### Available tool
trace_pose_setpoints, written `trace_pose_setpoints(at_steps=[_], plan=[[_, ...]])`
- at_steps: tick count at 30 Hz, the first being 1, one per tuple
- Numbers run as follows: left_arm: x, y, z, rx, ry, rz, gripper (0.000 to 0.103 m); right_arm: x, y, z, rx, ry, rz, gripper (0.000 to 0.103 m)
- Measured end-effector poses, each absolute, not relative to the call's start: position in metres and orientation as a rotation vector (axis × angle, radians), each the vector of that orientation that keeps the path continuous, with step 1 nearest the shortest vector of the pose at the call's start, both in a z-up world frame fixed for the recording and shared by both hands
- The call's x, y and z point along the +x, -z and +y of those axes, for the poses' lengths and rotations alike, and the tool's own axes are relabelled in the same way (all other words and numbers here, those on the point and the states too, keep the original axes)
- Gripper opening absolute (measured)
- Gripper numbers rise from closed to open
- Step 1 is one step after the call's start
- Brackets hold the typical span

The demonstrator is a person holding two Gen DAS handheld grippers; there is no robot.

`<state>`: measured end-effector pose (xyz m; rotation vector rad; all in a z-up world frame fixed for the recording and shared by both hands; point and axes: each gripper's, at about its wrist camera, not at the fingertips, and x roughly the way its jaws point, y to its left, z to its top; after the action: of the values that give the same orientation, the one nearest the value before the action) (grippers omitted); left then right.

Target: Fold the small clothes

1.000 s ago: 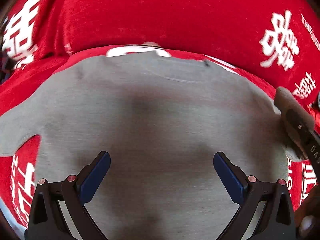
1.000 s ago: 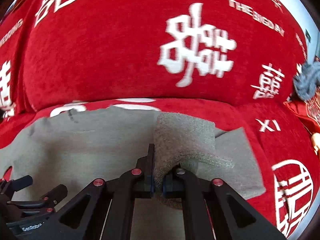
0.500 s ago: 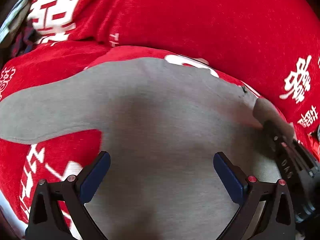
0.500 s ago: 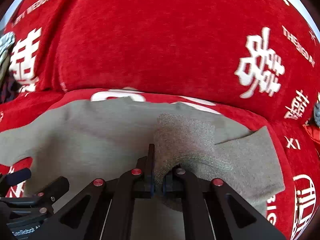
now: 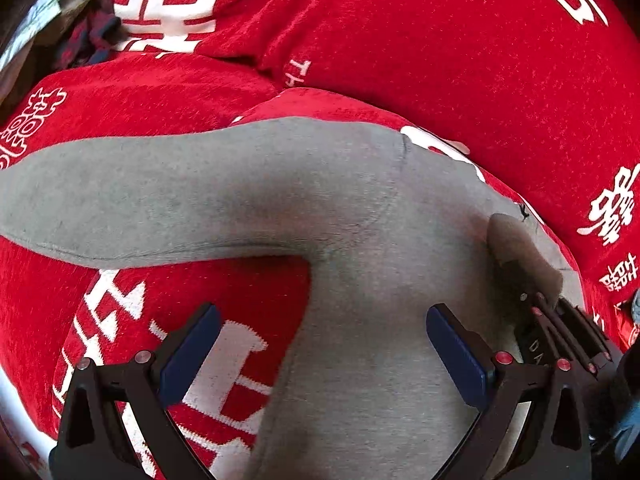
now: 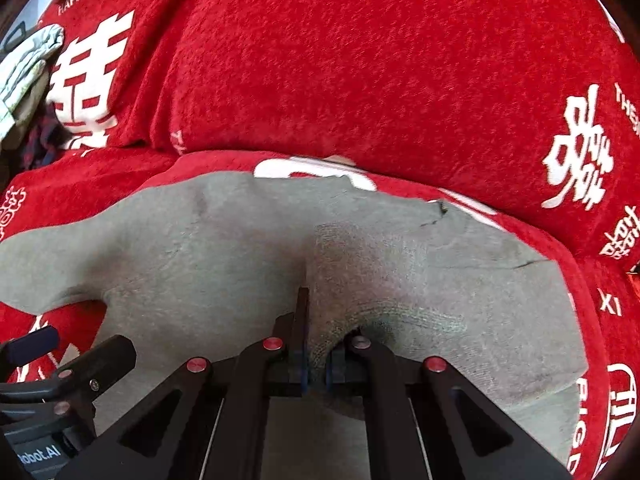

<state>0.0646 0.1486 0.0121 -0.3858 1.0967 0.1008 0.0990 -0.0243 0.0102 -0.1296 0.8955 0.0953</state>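
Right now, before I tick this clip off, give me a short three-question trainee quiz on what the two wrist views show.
1. True or false: the left gripper is clamped on the grey top.
2. What does the right gripper hold: A the folded-over sleeve cuff, B the red cover, C nothing?
3. Fill in: the other sleeve lies stretched out flat on the red ____.

Key: 1 false, its jaws stand wide open above the fabric. 2 A. 3 cover.
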Motion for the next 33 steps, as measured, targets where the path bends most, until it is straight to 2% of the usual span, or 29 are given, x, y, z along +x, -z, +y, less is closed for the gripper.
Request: trace_pose_setpoints(at_steps=[6, 9, 11, 14, 19, 27, 33], plan=[[0.062, -0.012, 0.158, -0.413, -0.135, 1.093, 0.103, 0.107, -0.004, -0.018, -0.043, -0.208, 0.943, 0.014], [0.059, -0.016, 0.164, -0.427, -0.162, 1.082, 0.103, 0.107, -0.008, -0.02, 0.03, -0.3, 0.949, 0.023], [0.057, -0.021, 0.165, -0.432, -0.182, 1.072, 0.103, 0.104, -0.014, -0.025, 0.074, -0.355, 0.946, 0.043], [0.056, -0.03, 0.158, -0.422, -0.185, 1.055, 0.103, 0.091, -0.031, -0.047, 0.086, -0.362, 0.894, 0.054], [0.062, -0.04, 0.108, -0.338, -0.094, 1.057, 0.103, 0.07, -0.048, -0.112, -0.031, -0.173, 0.825, 0.058], [0.087, -0.027, 0.0, -0.162, 0.08, 1.106, 0.103, 0.065, -0.009, -0.214, 0.013, 0.076, 0.928, 0.058], [0.102, 0.002, -0.007, -0.083, 0.002, 1.151, 0.103, 0.069, 0.009, -0.223, 0.011, 0.062, 0.963, 0.06]])
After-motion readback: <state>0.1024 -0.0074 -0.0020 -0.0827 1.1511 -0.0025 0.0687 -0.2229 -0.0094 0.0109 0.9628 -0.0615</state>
